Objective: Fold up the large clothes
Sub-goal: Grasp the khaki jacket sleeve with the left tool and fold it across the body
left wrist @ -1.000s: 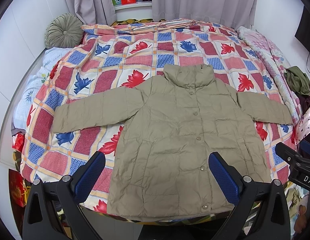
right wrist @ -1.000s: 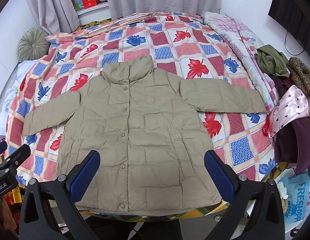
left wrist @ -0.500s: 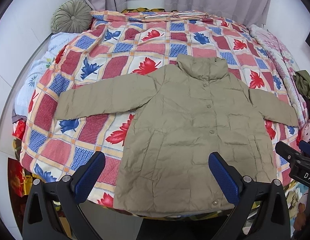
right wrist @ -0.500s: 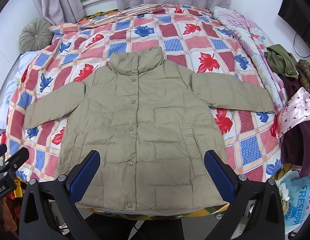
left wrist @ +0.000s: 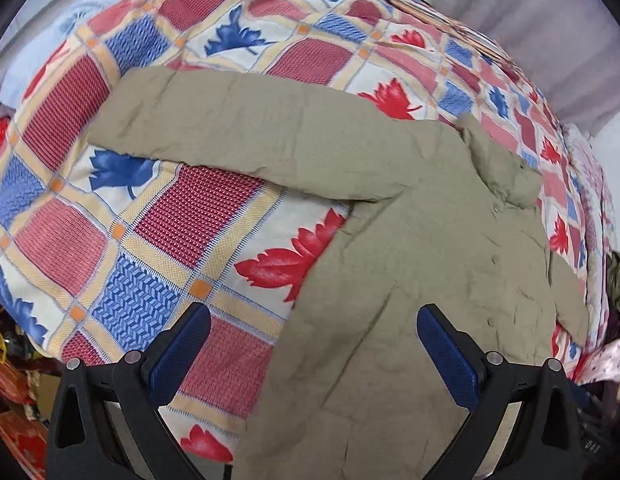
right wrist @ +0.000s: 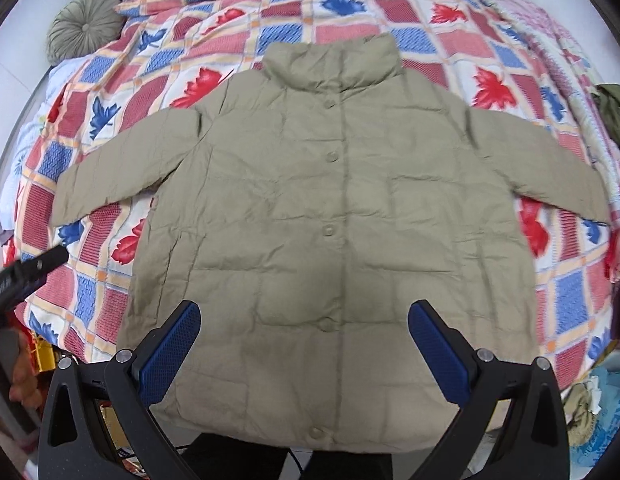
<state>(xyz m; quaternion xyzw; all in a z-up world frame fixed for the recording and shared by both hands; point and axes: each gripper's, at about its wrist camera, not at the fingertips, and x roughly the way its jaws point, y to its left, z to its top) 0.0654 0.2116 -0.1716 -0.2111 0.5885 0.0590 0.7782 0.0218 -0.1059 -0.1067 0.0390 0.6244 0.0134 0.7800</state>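
The patterned quilt (right wrist: 390,12) covered the bed, and on it the olive jacket (right wrist: 334,216) lay flat, front up, buttoned, both sleeves spread wide, its hem at the near edge. The left gripper (left wrist: 313,350) hung over the jacket's side seam, below the outstretched sleeve (left wrist: 237,136), and the right gripper (right wrist: 303,346) over the lower front, both with jaws released and empty. A clean first fold probably meant pinching that sleeve near its cuff and carrying it flat across the chest without dragging the body.

The bed (right wrist: 450,46) wears a patchwork quilt (right wrist: 293,32) of red and blue leaves. An olive padded jacket (right wrist: 334,216) lies flat on it, buttoned, sleeves spread. A round green cushion (right wrist: 83,24) sits at the far-left corner.
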